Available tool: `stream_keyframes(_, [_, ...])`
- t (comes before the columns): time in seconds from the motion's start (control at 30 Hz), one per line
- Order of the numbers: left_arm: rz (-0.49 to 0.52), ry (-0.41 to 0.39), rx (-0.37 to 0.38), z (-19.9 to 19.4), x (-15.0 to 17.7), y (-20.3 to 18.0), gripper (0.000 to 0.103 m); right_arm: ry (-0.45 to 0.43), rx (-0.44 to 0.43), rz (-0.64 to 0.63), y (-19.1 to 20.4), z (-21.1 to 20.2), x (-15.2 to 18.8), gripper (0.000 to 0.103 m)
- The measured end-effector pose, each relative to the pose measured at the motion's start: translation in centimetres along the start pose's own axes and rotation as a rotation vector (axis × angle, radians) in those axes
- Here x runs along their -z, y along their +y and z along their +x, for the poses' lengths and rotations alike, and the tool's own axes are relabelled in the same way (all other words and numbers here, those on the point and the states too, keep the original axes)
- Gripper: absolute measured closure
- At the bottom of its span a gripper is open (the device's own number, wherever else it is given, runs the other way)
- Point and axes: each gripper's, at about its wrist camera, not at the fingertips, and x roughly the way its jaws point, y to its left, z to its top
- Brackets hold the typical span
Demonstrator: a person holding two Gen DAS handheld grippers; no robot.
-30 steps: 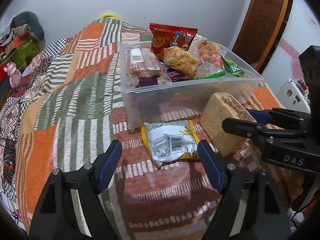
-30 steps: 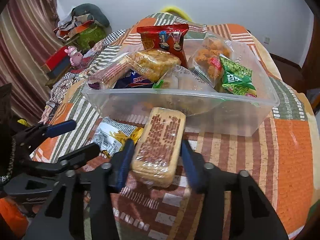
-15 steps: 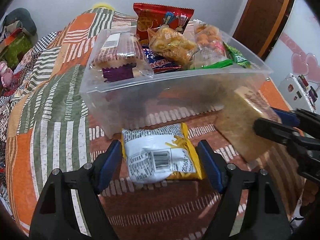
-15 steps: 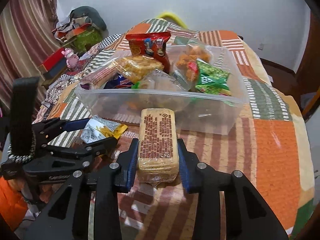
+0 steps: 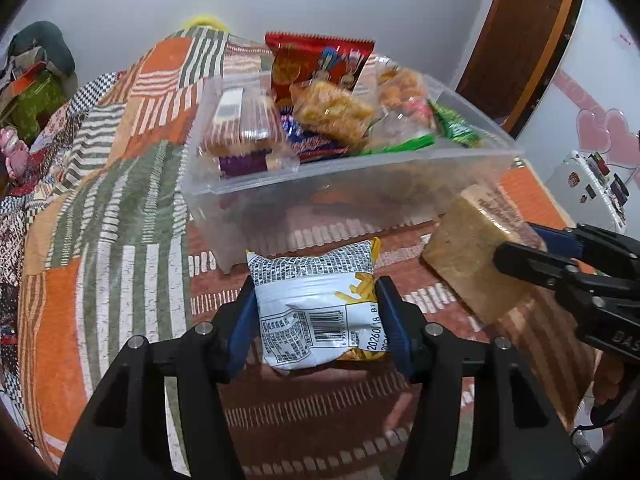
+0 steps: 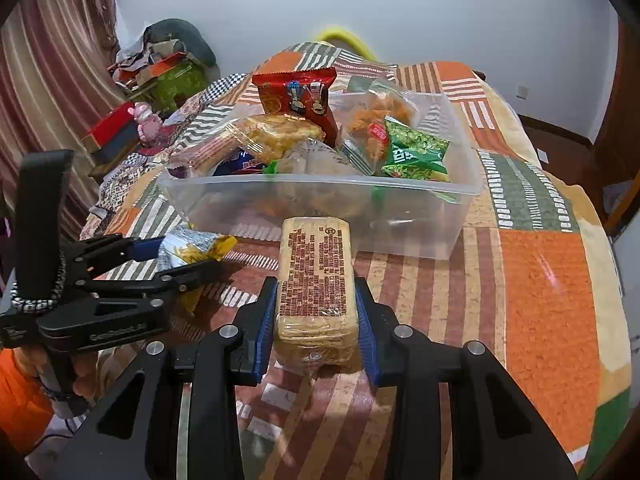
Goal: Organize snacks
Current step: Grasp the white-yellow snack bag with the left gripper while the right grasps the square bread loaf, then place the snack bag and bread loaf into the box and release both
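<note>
A clear plastic bin (image 5: 360,196) holding several snack packs stands on the patchwork bed cover; it also shows in the right wrist view (image 6: 400,208). My left gripper (image 5: 316,308) is shut on a white and yellow chip bag (image 5: 316,304), held just in front of the bin. In the right wrist view this gripper (image 6: 176,256) and the chip bag (image 6: 196,246) show at the left. My right gripper (image 6: 316,320) is shut on a tan cracker pack (image 6: 316,276), lifted in front of the bin. The cracker pack (image 5: 472,248) shows at the right of the left wrist view.
The bin holds a red bag (image 6: 296,96), a green pea bag (image 6: 412,156) and wrapped cakes (image 5: 244,128). Clutter and a pink toy (image 6: 146,122) lie at the bed's left. A wooden door (image 5: 524,40) and a white appliance (image 5: 588,188) stand at the right.
My left gripper closed on the chip bag and lifted it. My right gripper closed on the cracker pack and raised it, drawing back a little from the bin.
</note>
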Motion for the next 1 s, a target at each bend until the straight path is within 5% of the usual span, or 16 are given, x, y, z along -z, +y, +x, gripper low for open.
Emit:
stream_keyframes(0.6, [0.005,-0.199,0.034,-6.7,-5.9,-1.9,0.046,-0.173,0.033,-0.018,-0.8,-5.1,-3.9,0.070])
stream_keyframes(1.0, [0.026,-0.136,0.024,-2.7,-8.6,-1.8,0.046,-0.230,0.042,-0.034,-1.1,-3.4,-7.1,0.070])
